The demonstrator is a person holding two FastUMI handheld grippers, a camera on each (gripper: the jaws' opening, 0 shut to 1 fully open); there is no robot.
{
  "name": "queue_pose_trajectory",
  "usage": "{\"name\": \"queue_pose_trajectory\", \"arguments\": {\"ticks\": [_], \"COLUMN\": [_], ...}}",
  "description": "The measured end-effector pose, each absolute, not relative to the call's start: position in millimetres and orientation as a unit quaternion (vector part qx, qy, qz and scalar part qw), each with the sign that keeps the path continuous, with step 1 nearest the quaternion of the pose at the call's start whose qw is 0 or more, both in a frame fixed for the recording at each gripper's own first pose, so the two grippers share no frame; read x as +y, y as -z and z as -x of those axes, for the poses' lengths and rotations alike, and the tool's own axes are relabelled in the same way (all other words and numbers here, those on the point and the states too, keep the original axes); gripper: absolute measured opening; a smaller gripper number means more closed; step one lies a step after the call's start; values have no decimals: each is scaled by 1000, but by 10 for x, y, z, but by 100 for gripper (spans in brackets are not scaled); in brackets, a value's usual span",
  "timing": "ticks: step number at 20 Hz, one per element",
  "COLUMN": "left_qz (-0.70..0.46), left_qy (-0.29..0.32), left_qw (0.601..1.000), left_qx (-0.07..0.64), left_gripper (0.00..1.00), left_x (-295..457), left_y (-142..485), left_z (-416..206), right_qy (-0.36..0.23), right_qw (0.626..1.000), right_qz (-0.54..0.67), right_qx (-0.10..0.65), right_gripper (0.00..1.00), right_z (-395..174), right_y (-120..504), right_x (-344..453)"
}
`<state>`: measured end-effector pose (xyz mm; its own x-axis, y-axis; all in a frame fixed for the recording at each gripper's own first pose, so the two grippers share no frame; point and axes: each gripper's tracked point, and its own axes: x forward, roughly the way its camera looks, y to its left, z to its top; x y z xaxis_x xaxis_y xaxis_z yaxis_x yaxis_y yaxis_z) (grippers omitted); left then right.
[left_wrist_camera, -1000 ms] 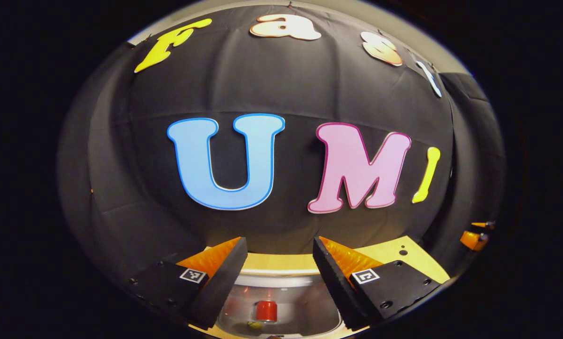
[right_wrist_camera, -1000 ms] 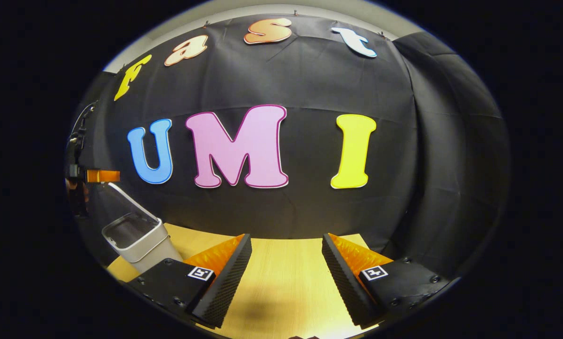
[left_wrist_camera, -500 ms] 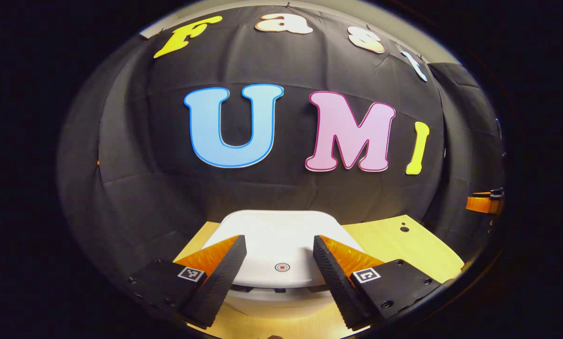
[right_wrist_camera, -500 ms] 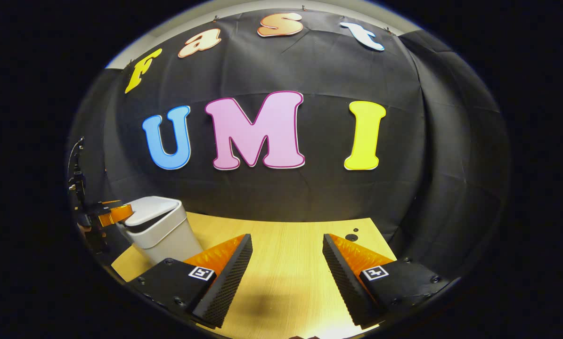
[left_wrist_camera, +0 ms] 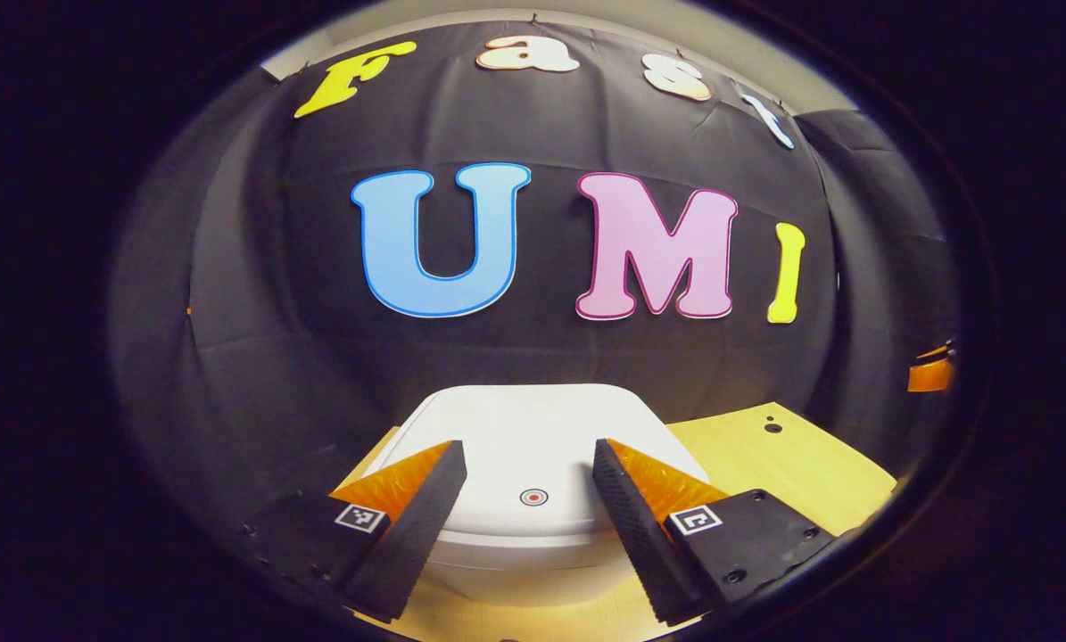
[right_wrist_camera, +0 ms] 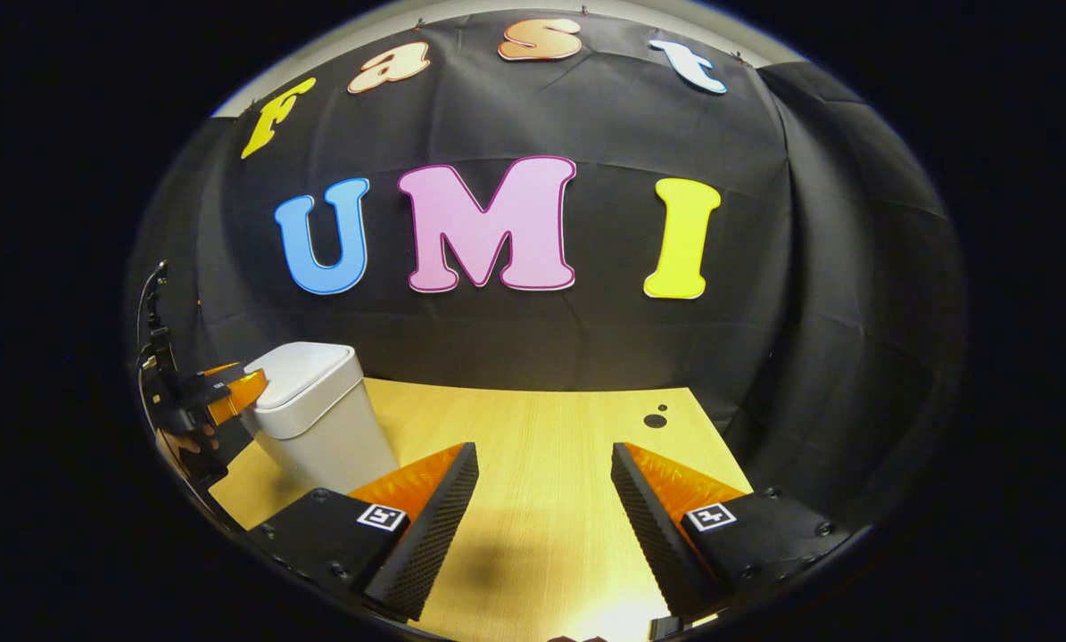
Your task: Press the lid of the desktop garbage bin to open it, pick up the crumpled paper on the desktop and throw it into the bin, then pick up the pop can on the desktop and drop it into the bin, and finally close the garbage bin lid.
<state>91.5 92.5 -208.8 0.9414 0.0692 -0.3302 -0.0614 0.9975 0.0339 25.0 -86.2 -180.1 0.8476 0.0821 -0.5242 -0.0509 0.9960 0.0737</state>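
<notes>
**Bin lid down, both grippers empty**

Left gripper view, near: left gripper (left_wrist_camera: 529, 499) w/ fingers spread wide, nothing btwn them, nothing held. Fingertips sit over the near edge of the bin lid (left_wrist_camera: 533, 428); can't tell if they touch it. Lid is white, flat, shut on the bin, w/ a small red ring mark (left_wrist_camera: 533, 497) near its front edge, btwn the two fingers. Below the lid, the bin's pale body (left_wrist_camera: 515, 575) stands on the wood desktop (left_wrist_camera: 791, 464). Farther right on the desktop, a small dark hole (left_wrist_camera: 772, 427) close to the back edge. At far right edge, a bit of the right gripper (left_wrist_camera: 929, 373), well apart from the bin. Behind all: black cloth wall.

Right gripper view, near: right gripper (right_wrist_camera: 543, 477), fingers wide apart, holding nothing, over bare desktop (right_wrist_camera: 541, 464). Mid-left: bin (right_wrist_camera: 318, 419) upright, lid closed, near the desktop's left side. Just beside its lid on the far left, the left gripper (right_wrist_camera: 229, 392) w/ a hand (right_wrist_camera: 189, 439) behind it; tips reach the lid's edge. Far right of desktop: dark hole (right_wrist_camera: 655, 420). Crumpled paper & pop can: can't tell where.
</notes>
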Motion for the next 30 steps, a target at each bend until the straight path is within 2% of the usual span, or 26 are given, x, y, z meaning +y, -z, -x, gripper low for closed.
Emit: {"name": "queue_pose_trajectory", "arguments": {"ticks": [8,13,20,26,30], "left_qz": [-31,-35,-6,17,37], "left_qy": [-47,-32,-45,-53,-64], "left_qw": [985,992,996,997,997], "left_qx": [162,116,75,63,39], "left_gripper": [100,95,95,95,95], "left_x": [910,517,153,-71,-87], "left_y": [2011,1515,891,816,760], "left_z": [-859,-705,-189,420,596], "right_qy": [-25,-17,-22,-27,-40], "right_qw": [962,970,979,989,990], "right_qz": [-28,-31,-45,-31,-34], "right_qx": [269,239,196,142,128], "right_gripper": [97,97,97,97,97], "right_z": [-71,-2,298,645,741], "right_y": [1680,1447,1159,1029,981], "right_x": [-747,-669,-442,-312,-197]}}
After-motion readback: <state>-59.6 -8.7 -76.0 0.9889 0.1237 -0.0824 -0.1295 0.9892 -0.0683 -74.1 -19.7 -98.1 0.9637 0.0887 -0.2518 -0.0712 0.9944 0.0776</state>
